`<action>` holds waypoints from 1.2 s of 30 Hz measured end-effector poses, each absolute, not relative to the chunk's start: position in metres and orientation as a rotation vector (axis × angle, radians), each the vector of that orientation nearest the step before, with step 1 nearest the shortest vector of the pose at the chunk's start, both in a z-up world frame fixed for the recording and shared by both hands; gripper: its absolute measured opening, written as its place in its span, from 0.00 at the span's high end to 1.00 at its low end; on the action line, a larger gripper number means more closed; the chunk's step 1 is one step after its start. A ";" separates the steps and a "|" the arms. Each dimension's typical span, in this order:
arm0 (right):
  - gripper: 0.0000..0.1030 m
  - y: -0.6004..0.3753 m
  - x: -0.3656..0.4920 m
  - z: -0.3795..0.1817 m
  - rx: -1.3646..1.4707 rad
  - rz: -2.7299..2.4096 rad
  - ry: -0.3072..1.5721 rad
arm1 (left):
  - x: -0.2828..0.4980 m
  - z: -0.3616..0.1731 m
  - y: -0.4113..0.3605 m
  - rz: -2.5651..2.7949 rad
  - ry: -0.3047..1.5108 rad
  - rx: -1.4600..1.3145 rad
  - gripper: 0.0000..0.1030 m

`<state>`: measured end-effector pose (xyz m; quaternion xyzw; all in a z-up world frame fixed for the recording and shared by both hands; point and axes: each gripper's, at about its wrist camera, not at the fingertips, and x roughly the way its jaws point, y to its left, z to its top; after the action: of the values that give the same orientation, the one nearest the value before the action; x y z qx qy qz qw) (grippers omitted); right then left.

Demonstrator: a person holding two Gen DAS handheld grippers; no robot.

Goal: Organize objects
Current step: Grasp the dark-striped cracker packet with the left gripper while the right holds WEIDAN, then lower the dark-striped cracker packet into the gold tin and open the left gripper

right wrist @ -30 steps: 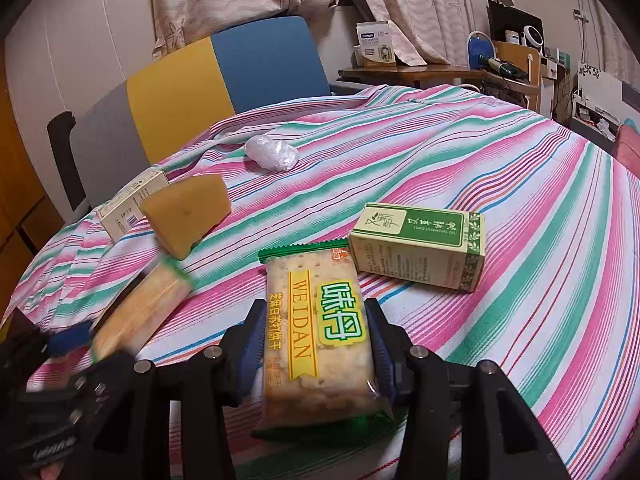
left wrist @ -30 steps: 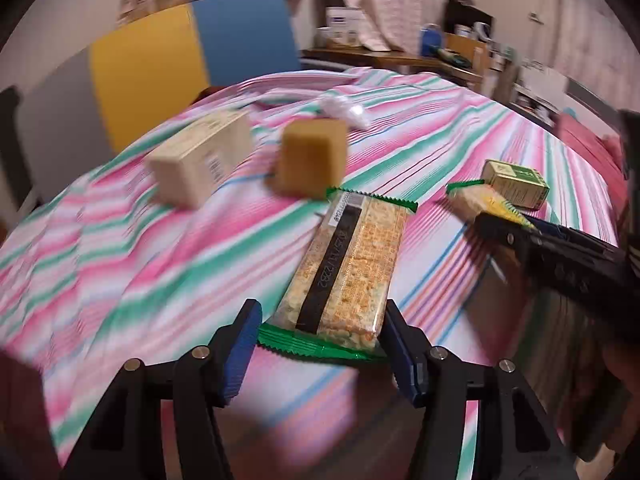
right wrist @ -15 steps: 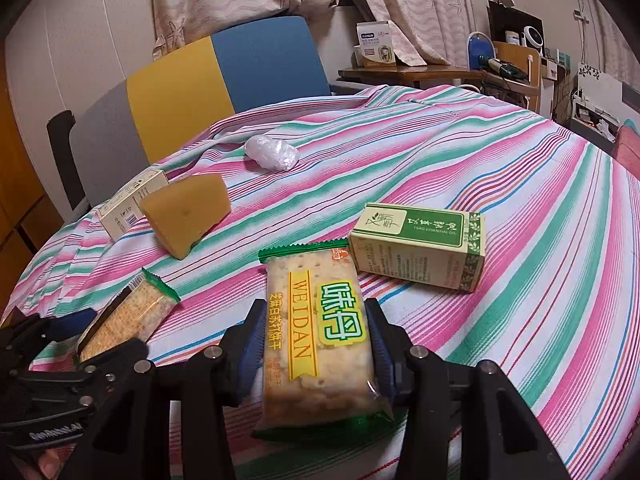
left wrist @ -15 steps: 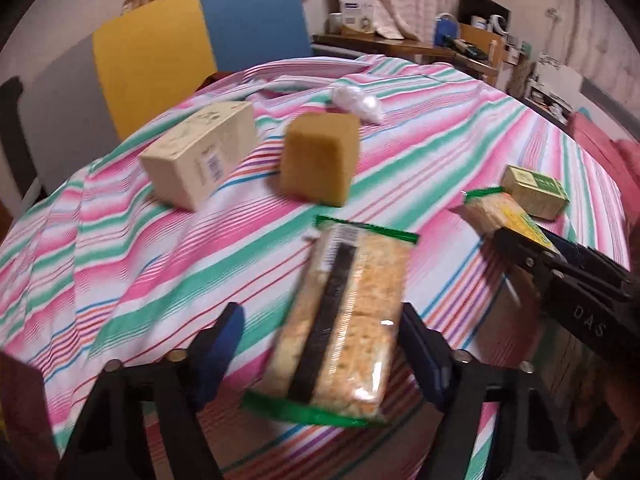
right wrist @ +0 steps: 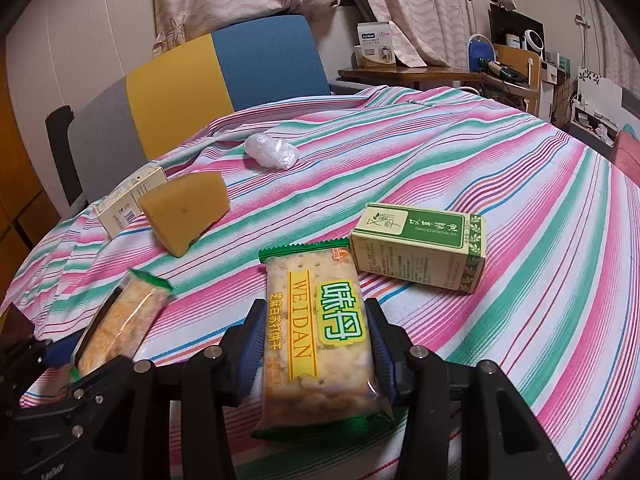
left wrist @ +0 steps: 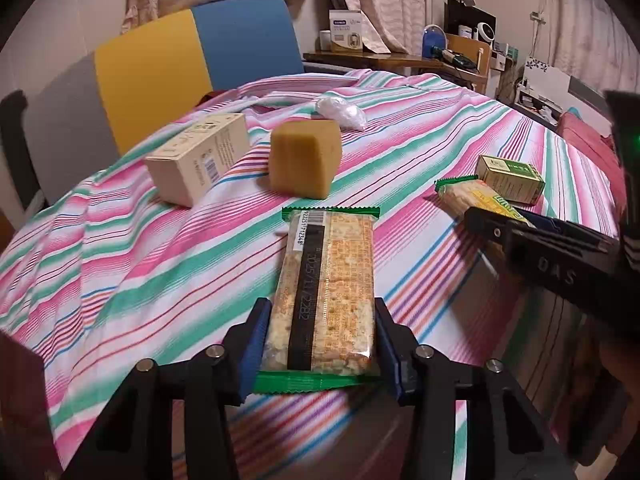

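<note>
Two cracker packets, one per tool. Barcode-side packet [left wrist: 326, 292] at near centre, clamped between the blue pads of the left gripper [left wrist: 324, 344], jaws just closed on it after a wider opening. Printed packet [right wrist: 318, 340] pinched likewise in the right gripper [right wrist: 316, 344], left of the green box [right wrist: 420, 246]. Probably held lengthwise for laying side by side. Both tools tilted down toward the striped tablecloth [left wrist: 160, 240].

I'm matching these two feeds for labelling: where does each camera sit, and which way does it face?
Left wrist: on the left gripper, facing down its fingers at a barcode-side cracker pack; the right gripper shows at the right.
Right wrist: on the right gripper, facing its label-side cracker pack; the left gripper shows lower left.
Shared: yellow sponge wedge, green box.
</note>
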<state>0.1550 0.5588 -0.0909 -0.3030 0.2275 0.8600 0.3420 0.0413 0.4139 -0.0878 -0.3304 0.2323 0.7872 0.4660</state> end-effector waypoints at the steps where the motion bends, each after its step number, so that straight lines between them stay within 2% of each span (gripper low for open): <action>1: 0.53 0.559 0.155 -0.091 -0.789 2.235 0.589 | 0.044 -0.088 0.410 1.941 0.566 -0.808 0.53; 8: 0.53 0.556 0.152 -0.090 -0.802 2.228 0.567 | 0.060 -0.085 0.372 2.000 0.447 -0.861 0.53; 16: 0.53 0.553 0.149 -0.089 -0.819 2.213 0.529 | 0.087 -0.083 0.327 1.993 0.404 -0.876 0.53; 23: 0.53 0.545 0.147 -0.085 -0.813 2.232 0.467 | 0.079 -0.066 0.289 2.063 0.298 -0.914 0.53; 30: 0.53 0.520 0.137 -0.076 -0.797 2.304 0.299 | 0.059 -0.045 0.239 2.170 0.169 -0.931 0.53; 36: 0.53 0.521 0.139 -0.074 -0.780 2.309 0.308 | 0.041 -0.032 0.193 2.260 0.074 -0.930 0.53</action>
<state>0.1392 0.5210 -0.0736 -0.2990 0.1181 0.8854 0.3357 0.0408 0.1928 -0.0316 -0.3575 0.0283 0.8689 0.3413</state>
